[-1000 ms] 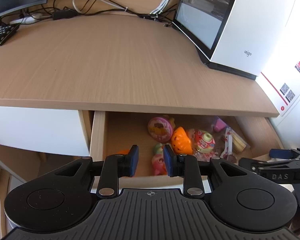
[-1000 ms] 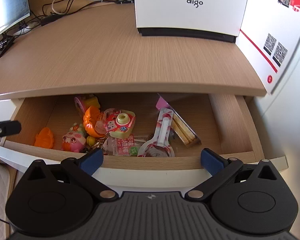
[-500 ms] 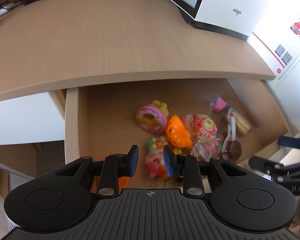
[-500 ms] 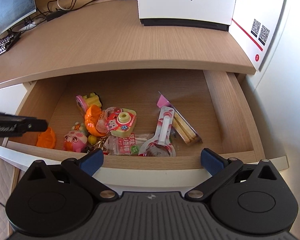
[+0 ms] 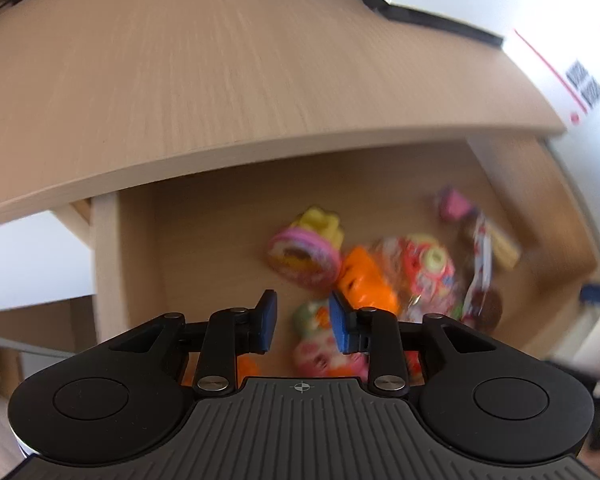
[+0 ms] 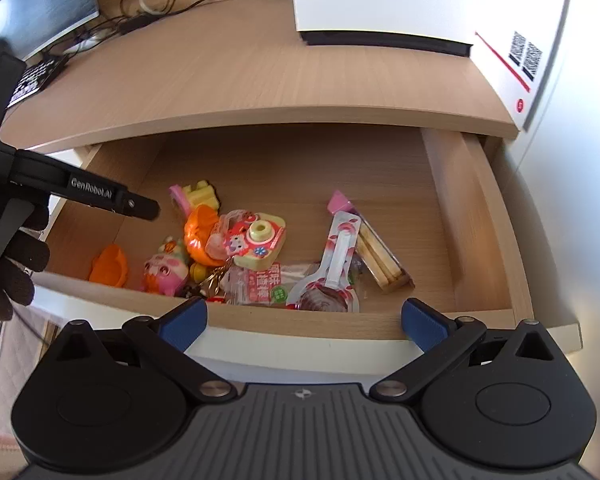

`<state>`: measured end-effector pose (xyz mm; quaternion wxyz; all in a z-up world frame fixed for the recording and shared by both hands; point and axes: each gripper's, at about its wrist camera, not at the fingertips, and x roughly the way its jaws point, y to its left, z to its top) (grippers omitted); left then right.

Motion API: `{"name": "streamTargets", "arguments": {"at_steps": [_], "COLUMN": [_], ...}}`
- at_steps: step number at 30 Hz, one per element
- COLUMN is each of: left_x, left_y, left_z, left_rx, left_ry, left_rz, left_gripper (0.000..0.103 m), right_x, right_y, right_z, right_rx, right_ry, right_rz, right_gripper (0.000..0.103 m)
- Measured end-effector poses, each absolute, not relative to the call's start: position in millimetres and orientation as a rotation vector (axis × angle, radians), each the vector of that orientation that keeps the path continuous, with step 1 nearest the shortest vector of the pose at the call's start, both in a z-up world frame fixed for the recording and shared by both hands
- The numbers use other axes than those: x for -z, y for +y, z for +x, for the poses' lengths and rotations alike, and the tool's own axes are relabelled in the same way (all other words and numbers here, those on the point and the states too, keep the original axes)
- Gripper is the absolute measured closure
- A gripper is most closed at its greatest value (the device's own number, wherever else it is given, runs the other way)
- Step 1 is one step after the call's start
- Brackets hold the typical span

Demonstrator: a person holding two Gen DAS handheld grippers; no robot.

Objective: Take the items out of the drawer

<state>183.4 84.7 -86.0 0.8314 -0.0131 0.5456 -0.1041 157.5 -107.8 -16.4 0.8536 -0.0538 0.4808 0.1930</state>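
Overhead, the light wooden desk top (image 6: 228, 80) carries a white box-shaped case (image 6: 384, 0) at its back edge. Below it the open pale wooden drawer (image 6: 472, 216) holds a jumble of small things: a yellow toy camera with a pink lens (image 6: 260, 238), a clear wrapped packet of biscuit sticks (image 6: 380, 254), an orange plastic toy (image 6: 200, 228), a pink cartoon animal figure (image 6: 164, 270) and a small orange mould shape (image 6: 110, 264) by itself at the left. The left gripper (image 5: 302, 322) hangs over the pink figure (this view is blurred), its jaws narrow but opening, nothing pressed between them. The right gripper (image 6: 304, 320) sits wide apart at the drawer's front edge, empty.
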Motion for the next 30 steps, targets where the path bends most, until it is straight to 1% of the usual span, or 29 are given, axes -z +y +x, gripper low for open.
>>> {"name": "streamTargets", "arguments": {"at_steps": [3,8,13,18,22,23,24,25,30], "left_x": [82,87,97,107,116,120,122,125,132], "left_y": [93,98,94,76,70,66,62,59,57], "left_z": [182,181,175,186,198,199,200,201,209], "left_rx": [0.235,0.24,0.225,0.189,0.207,0.213,0.214,0.22,0.257], "left_ry": [1.214,1.326,1.372,1.373,1.413,1.418,1.42,1.426,1.437], "left_rz": [0.065,0.149,0.152,0.19,0.147,0.167,0.189,0.197,0.15], "left_gripper": [0.071,0.071,0.073,0.071,0.071,0.074,0.083,0.088,0.089], "right_x": [11,-2,-3,1,4,4,5,6,10], "right_y": [-108,-103,-101,-106,-114,-115,-118,-120,-125], "right_z": [166,182,204,214,215,215,215,215,220], "right_rx": [-0.412,-0.428,-0.422,-0.394,-0.368,-0.36,-0.352,-0.348,-0.351], "right_ry": [1.055,1.002,0.988,1.013,1.019,1.017,1.016,1.018,1.04], "right_rz": [-0.114,-0.091,-0.061,-0.04,-0.035,-0.038,-0.04,-0.041,-0.038], "right_gripper": [0.0,0.001,0.001,0.001,0.001,0.001,0.001,0.001,0.001]}}
